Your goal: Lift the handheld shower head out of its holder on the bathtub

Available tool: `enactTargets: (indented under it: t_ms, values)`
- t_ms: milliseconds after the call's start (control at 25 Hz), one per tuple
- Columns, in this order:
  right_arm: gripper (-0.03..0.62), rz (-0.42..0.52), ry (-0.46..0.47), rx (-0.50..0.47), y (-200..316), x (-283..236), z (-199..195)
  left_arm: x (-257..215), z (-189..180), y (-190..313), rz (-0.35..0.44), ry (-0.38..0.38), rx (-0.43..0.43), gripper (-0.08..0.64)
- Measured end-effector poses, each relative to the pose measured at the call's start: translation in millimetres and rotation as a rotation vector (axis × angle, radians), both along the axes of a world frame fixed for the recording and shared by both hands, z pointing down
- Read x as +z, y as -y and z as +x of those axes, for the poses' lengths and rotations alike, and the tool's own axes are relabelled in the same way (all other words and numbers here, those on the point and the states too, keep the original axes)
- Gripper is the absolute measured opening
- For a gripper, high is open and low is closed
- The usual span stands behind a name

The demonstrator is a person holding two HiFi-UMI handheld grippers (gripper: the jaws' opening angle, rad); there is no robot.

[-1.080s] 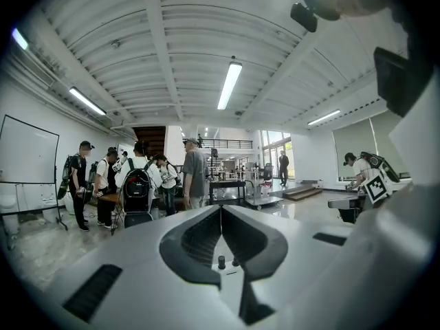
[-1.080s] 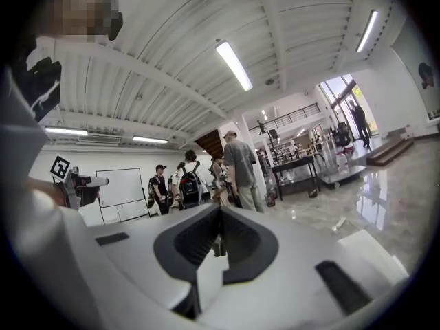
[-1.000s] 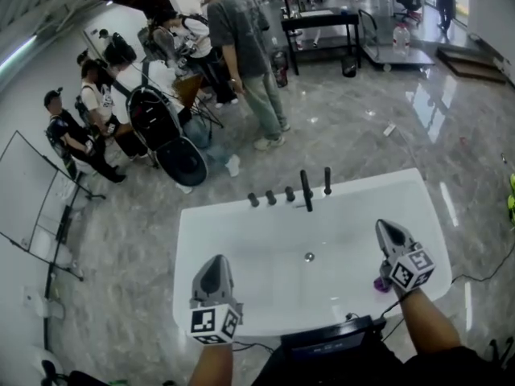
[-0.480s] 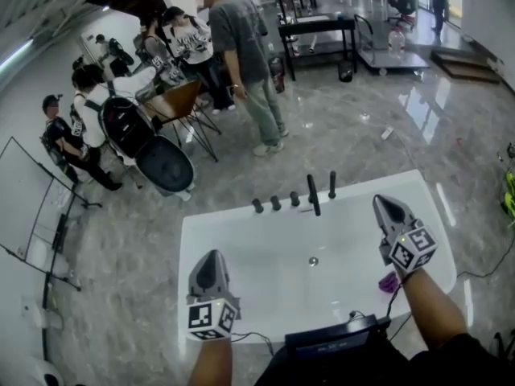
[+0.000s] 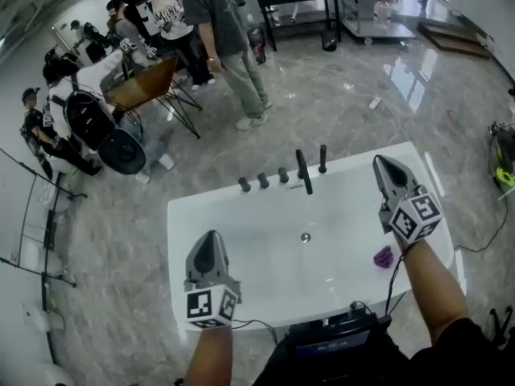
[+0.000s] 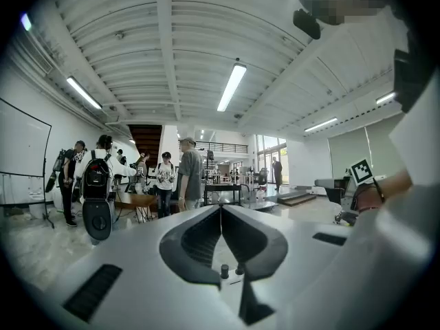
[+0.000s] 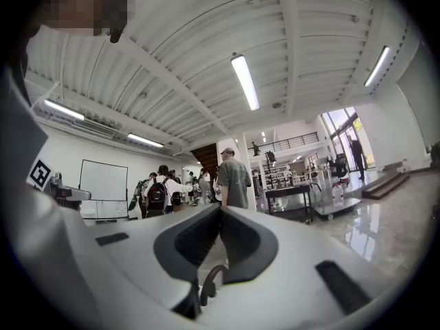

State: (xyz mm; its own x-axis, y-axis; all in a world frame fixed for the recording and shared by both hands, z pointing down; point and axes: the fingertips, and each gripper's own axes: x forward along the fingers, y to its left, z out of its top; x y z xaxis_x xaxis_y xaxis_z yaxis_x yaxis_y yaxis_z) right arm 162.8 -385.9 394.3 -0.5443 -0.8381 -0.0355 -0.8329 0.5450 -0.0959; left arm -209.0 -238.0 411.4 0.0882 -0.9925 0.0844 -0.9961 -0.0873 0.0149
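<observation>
A white bathtub (image 5: pixel 241 240) stands on a grey marble floor (image 5: pixel 113 248) in a wide hall. Nothing of the task is done yet: the handheld shower head (image 5: pixel 323 158), apparently the slim black upright on the far rim, sits in its holder. The right gripper (image 5: pixel 379 162) hovers near it, jaws pressed together and empty. The left gripper (image 5: pixel 211 236), likewise clenched on nothing, hangs over the near rim. Reaching, opening, gripping and lifting all remain.
</observation>
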Motion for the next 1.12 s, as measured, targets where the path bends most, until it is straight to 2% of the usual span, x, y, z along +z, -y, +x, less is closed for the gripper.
enactTargets:
  t_ms: [200,360,480,720,920,1120]
  values:
    - [0.005,0.006,-0.047,-0.006,28,12,-9,17,0,28,-0.027,-0.002,0.008,0.015]
    - [0.005,-0.024,-0.002,-0.021,50,17,-15,20,1,47,-0.031,-0.005,0.007,0.015]
    - [0.005,-0.021,-0.002,-0.035,64,25,-20,29,5,65,-0.027,-0.009,0.015,0.015]
    - [0.005,-0.072,0.009,-0.024,92,76,-25,63,12,93,-0.061,-0.002,0.016,0.015]
    - [0.005,-0.115,0.018,-0.036,112,106,-24,73,27,98,-0.057,0.035,0.023,0.015]
    - [0.005,-0.107,-0.002,-0.050,137,137,-32,114,30,98,-0.097,0.021,-0.004,0.015]
